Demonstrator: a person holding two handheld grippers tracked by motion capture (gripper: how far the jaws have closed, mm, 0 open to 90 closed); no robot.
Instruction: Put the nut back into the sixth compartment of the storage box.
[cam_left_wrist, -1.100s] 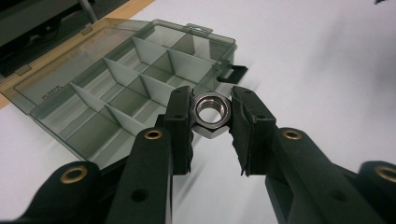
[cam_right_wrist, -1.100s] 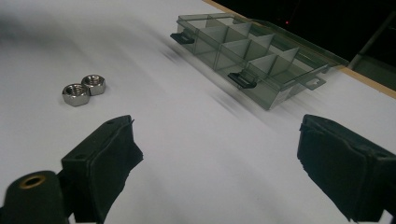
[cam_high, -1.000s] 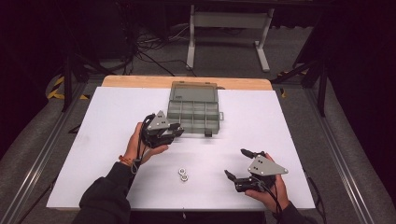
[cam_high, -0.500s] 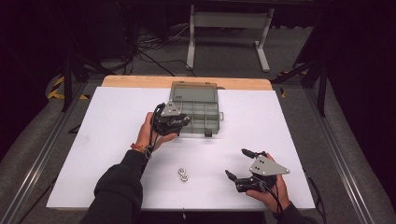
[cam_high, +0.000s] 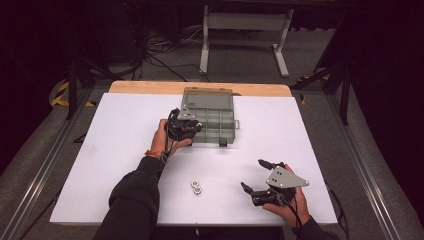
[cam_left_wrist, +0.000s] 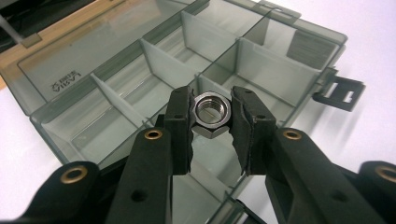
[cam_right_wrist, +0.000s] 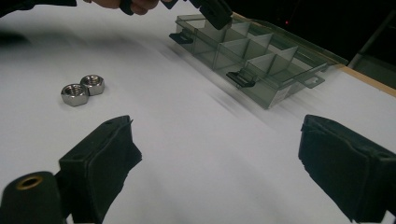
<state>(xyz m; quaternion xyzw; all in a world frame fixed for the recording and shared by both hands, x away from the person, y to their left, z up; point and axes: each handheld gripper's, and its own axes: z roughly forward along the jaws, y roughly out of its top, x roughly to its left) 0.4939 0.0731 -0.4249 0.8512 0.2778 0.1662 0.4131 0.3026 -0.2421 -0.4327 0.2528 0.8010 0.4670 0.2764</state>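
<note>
Left claw (cam_left_wrist: 211, 135): jaws nearly closed, pinching a steel hex nut (cam_left_wrist: 211, 113) by its flats, bore facing the camera. The nut hangs over the open smoked-plastic organizer box (cam_left_wrist: 140, 88), above a compartment on the box's near-left side; it is not yet resting on the floor of any cell, as far as the left gripper view shows.

Change over the last second: in the high view the left claw (cam_high: 184, 125) has travelled from the bare counter (cam_high: 120, 145) just short of the box to a position over the box's (cam_high: 210, 112) near-left corner. Transport looks essentially complete; release into the compartment is the likely next step.

Right claw (cam_high: 256, 176): jaws spread wide, nothing between them, held low near the front right of the counter, position unchanged over the same interval.

Two further hex nuts (cam_high: 196, 186) lie touching each other on the counter between the person's arms, also seen in the right gripper view (cam_right_wrist: 82, 89). Judgement: one nut nearly sorted, two remaining.
</note>
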